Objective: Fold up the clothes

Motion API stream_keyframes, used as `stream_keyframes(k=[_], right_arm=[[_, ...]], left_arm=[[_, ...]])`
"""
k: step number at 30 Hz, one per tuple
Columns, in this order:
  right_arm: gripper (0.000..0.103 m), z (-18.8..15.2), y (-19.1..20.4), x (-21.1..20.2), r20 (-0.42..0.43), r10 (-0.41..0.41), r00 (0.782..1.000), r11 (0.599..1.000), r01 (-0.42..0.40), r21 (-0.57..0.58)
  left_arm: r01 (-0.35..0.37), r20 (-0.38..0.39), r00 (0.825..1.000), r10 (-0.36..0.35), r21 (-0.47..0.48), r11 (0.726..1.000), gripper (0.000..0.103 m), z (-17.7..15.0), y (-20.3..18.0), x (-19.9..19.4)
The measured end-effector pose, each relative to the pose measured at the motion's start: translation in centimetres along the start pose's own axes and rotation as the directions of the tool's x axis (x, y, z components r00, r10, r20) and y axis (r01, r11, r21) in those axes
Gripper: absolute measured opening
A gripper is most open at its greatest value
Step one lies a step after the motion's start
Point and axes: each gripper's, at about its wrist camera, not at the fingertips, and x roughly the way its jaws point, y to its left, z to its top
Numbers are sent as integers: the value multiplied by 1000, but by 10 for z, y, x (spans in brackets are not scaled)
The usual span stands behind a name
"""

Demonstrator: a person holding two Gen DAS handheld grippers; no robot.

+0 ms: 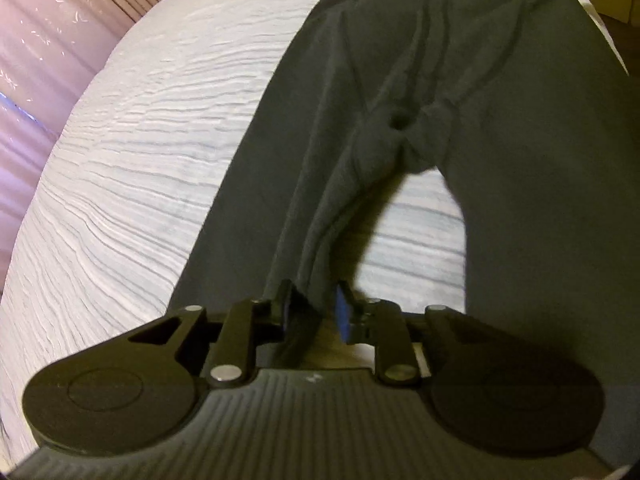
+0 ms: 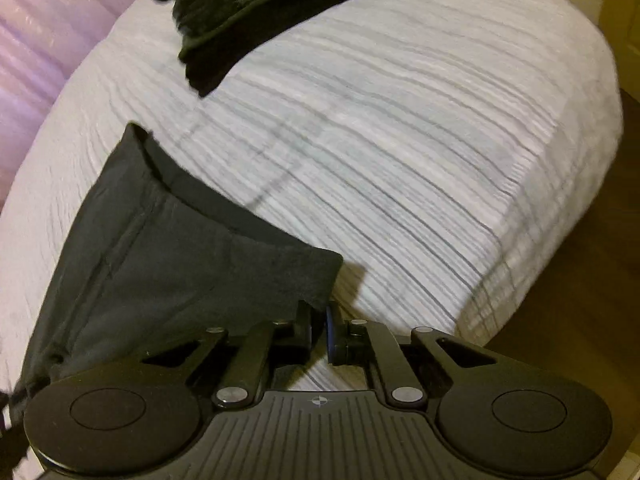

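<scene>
Dark trousers (image 1: 460, 92) lie spread on the bed (image 1: 140, 140), waistband at the far end, legs towards me. My left tongs (image 1: 314, 308) are narrowed on a bunched ridge of one leg; my right tongs (image 2: 319, 330) are pinched shut on the hem corner of the other leg. To fold well, I should lift both grips together, keep the cloth taut, and lay leg on leg. A black pile (image 2: 256, 8) sits beyond the trousers.

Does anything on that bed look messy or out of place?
Mostly no. The dark grey trousers lie spread on the white ribbed bedspread, but one leg is bunched into ridges near the left gripper.
</scene>
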Motion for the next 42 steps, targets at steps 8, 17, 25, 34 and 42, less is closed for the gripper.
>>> stream_keyframes(k=[8,17,25,34,42], right_arm=[[0,2,-18,-13,16,-178,984,984,178,-3],[0,-11,66,-16,-1,-59,998,931,54,-360],[6,-43,148,12,-104,2,995,834,-59,-549],[65,-153,242,11,-187,59,981,686,-176,-706],[65,-271,313,17,-295,44,955,493,-277,-825]], left_arm=[[-21,-72,997,13,-116,993,32,-42,5,-34],[-179,-300,950,83,-311,933,43,-137,0,-92],[-305,-500,863,74,-398,865,55,-240,-18,-154],[-234,-441,897,-12,-498,835,58,-329,29,-154],[12,-256,940,-225,-634,773,2,-365,65,-132]])
